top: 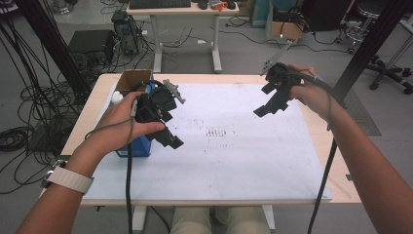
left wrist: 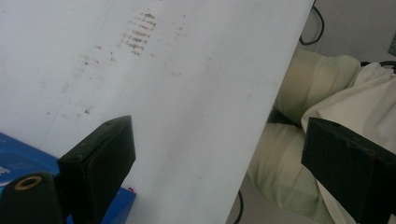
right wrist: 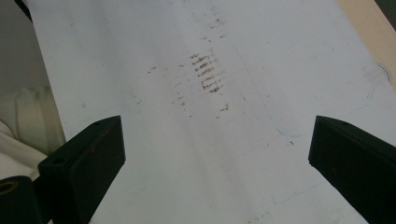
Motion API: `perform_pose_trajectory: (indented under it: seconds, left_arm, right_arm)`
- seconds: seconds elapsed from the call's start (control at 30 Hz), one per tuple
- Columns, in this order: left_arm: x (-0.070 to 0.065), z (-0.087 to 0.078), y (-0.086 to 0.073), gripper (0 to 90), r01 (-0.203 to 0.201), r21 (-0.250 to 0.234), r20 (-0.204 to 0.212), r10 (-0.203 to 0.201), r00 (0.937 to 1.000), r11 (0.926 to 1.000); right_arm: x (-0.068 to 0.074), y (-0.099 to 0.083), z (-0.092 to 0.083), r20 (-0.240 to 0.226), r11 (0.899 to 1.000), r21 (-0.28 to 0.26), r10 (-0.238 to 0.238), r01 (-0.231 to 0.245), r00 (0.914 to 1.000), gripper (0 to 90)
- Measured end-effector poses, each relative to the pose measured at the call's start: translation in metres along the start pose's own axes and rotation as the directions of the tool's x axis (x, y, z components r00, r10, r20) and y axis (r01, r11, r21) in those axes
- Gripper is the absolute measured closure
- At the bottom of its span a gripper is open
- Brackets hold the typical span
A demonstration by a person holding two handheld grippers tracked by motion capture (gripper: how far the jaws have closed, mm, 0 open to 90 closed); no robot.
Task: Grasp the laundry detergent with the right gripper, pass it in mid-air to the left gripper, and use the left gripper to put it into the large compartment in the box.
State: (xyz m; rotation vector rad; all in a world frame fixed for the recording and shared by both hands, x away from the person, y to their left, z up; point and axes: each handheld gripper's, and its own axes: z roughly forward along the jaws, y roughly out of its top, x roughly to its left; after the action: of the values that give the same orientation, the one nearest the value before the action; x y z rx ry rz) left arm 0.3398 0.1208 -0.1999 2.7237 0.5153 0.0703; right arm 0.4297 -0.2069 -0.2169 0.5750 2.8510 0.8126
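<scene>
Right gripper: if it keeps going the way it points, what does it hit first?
Probably the white sheet covering the table, near the brown smudge marks. The right gripper is open, nothing between its jaws; depth unclear.

Blue rectangular box [top: 138, 146]: flat on white table sheet, left edge, partly under left hand; brown cardboard box [top: 132, 79] behind, open-topped.

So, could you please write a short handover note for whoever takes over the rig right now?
Left tool: open, empty, held above the white sheet beside the blue box.
Right tool: open, empty, raised over the sheet's far right part.
Things: blue box at the table's left edge, a cardboard box behind it; brown smudges mid-sheet.
Done: nothing gripped yet.
Left: probably picking up the blue box, nearest the left tool.
</scene>
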Motion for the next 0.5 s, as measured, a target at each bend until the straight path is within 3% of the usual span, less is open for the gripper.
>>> perform_pose_trajectory:
  seconds: [0.33, 0.5]
  left_arm:
    - [-0.0002, -0.0003, -0.0004, 10.3, 0.005, 0.000, -0.001, -0.005, 1.0000, 1.0000]
    - [-0.0002, -0.0007, -0.0014, 10.3, 0.013, -0.003, -0.006, -0.013, 0.9999, 0.9999]
  right_arm:
    - [0.0013, -0.0011, -0.0011, 0.001, 1.000, 0.005, 0.020, -0.020, 0.9998, 3.6]
    - [0.0006, -0.0015, 0.0001, 0.000, 1.000, -0.003, 0.003, -0.003, 1.0000, 3.6]
